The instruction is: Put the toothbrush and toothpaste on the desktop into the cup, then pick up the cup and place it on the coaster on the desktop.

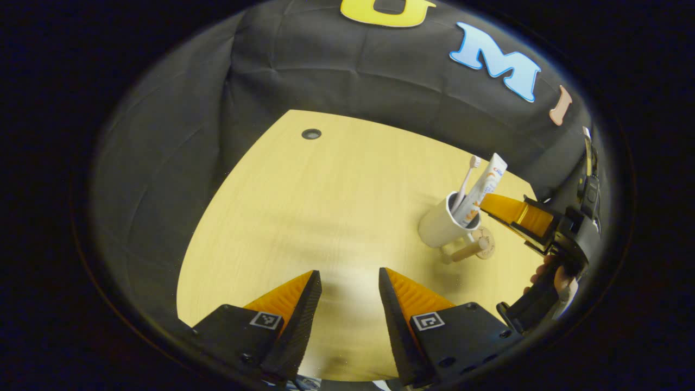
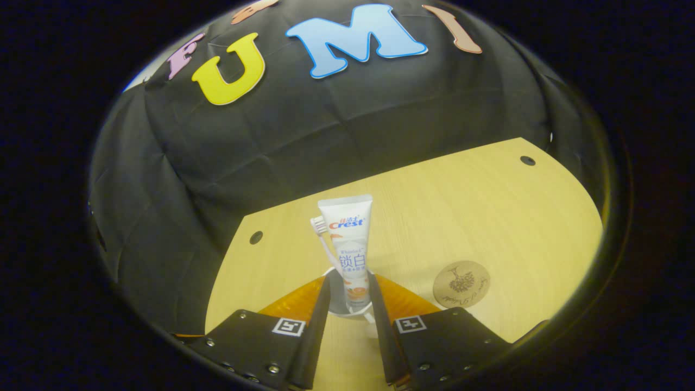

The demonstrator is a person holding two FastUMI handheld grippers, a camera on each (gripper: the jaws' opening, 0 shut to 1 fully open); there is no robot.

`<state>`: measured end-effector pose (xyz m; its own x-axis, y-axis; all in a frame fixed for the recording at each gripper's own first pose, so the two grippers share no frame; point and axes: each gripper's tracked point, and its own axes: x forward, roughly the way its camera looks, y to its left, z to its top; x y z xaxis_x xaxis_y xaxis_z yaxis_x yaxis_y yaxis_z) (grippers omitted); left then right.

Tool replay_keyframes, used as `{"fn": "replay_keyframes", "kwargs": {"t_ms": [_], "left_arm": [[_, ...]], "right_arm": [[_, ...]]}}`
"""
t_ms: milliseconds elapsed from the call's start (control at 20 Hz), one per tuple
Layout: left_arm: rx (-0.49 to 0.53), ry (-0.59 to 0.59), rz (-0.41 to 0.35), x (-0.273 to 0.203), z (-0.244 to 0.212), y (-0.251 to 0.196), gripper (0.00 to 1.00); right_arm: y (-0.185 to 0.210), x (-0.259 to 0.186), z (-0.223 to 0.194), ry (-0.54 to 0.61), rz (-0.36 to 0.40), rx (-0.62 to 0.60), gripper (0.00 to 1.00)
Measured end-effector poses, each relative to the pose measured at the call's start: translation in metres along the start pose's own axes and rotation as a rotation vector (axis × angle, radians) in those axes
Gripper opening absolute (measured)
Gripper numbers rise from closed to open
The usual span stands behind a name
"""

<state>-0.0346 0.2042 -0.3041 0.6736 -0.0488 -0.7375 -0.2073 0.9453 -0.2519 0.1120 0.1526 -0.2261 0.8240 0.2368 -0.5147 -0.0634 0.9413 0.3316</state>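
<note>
A white cup (image 1: 441,227) leans in the air just above the wooden table (image 1: 326,190). A white toothbrush (image 1: 466,182) and a white toothpaste tube (image 1: 485,187) stand in it. My right gripper (image 1: 488,209) reaches it from the right and is shut on the cup. In the right gripper view the tube (image 2: 350,244) and brush (image 2: 321,239) rise between the fingers of the right gripper (image 2: 349,279), with the cup (image 2: 339,305) low in the gap. The round wooden coaster (image 2: 461,284) lies flat to the right; in the left gripper view the coaster (image 1: 487,243) is just beside the cup. My left gripper (image 1: 348,271) is open over bare table.
A pale stub like a handle (image 1: 466,251) sticks out near the cup's base. A hand (image 1: 559,279) holds the right gripper at the table's right edge. Small round holes (image 1: 311,133) (image 2: 256,237) (image 2: 526,161) sit near the table's far corners. Black cloth walls close the back.
</note>
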Motion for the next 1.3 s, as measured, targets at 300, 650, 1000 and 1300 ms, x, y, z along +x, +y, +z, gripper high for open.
{"fn": "replay_keyframes", "kwargs": {"t_ms": [300, 650, 1000, 1300], "left_arm": [[0.022, 0.024, -0.09, 0.018, 0.002, -0.06, 0.72], [0.025, 0.125, -0.159, 0.042, -0.004, -0.133, 0.77], [0.049, 0.175, -0.144, 0.064, -0.003, -0.183, 0.75], [0.032, 0.213, -0.081, 0.096, -0.005, -0.205, 0.75]], "right_arm": [[-0.038, -0.027, -0.003, 0.007, -0.04, 0.012, 0.45], [-0.11, -0.058, -0.003, 0.018, -0.142, 0.079, 0.46], [-0.176, -0.082, 0.004, 0.01, -0.229, 0.157, 0.46], [-0.215, -0.091, 0.009, 0.021, -0.258, 0.188, 0.46]]}}
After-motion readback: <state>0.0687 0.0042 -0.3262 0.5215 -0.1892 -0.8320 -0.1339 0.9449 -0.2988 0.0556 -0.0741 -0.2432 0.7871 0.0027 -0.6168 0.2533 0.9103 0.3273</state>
